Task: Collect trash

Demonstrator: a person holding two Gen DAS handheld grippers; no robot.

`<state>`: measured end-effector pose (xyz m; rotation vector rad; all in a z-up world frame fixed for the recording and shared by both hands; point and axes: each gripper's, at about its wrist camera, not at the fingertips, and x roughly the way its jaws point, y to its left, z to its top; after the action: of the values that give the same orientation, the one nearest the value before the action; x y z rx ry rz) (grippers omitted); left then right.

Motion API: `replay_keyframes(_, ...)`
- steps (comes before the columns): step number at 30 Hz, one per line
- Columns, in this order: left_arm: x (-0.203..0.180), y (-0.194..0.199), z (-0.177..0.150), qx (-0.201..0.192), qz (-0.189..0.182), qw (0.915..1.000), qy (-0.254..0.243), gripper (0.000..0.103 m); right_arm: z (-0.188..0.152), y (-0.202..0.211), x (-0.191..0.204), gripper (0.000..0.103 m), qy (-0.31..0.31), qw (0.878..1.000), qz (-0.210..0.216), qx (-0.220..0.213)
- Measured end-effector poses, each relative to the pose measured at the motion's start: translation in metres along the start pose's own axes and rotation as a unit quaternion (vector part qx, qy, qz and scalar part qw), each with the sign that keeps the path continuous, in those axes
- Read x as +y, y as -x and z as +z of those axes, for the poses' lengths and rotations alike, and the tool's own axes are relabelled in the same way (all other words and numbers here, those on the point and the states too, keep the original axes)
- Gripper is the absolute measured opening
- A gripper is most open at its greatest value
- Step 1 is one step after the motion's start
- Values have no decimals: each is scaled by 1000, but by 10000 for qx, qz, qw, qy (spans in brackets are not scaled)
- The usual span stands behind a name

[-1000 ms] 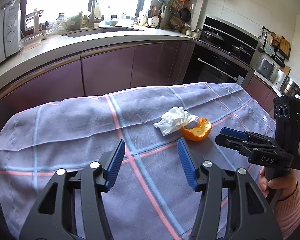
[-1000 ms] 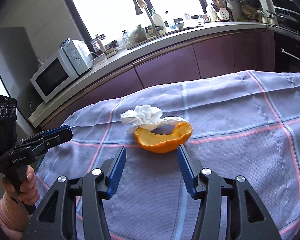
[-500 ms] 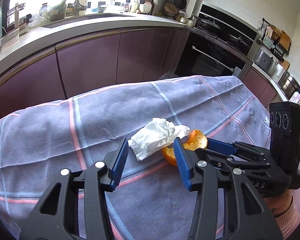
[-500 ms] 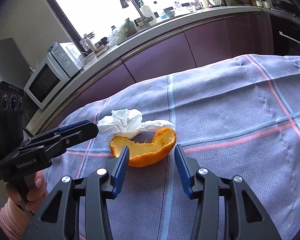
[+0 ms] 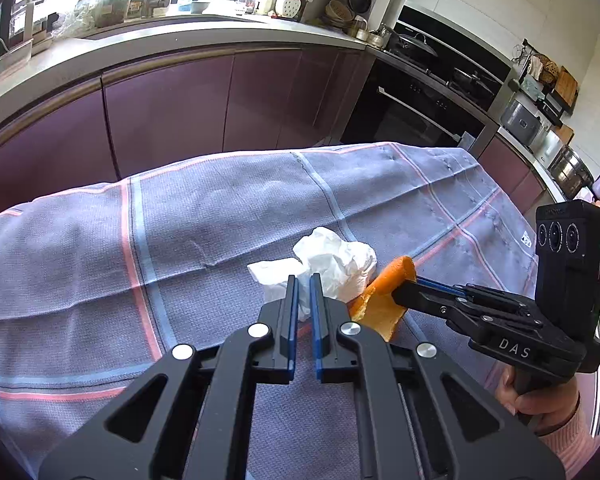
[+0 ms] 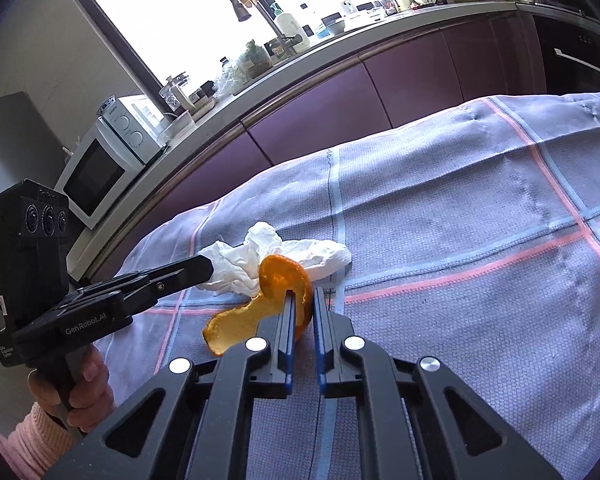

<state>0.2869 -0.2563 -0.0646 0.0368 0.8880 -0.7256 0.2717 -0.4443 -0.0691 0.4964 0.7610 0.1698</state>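
Claws [image 5: 304, 280] [image 6: 302, 296] pinching tissue [image 5: 340, 260] and orange peel [image 6: 276, 280]

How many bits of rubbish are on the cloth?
2. The white tissue is pinched in the left claw. The orange peel is right beside it, touching it, pinched in the right claw. More could hide under them.

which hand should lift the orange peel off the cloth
Right. The right gripper is closing on the orange peel, while the left gripper is closing on the tissue.
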Motion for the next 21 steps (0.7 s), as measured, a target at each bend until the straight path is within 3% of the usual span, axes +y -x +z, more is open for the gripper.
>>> replay_keyframes(12,-13,42,-14,-369,169,9985,-360,4,-7,22,4,5,15,9998,184,-111)
replay_keyframes(21,2,93,-34,-613,115,9976,-287,4,-18,38,2,5,-16,9993,362,-112)
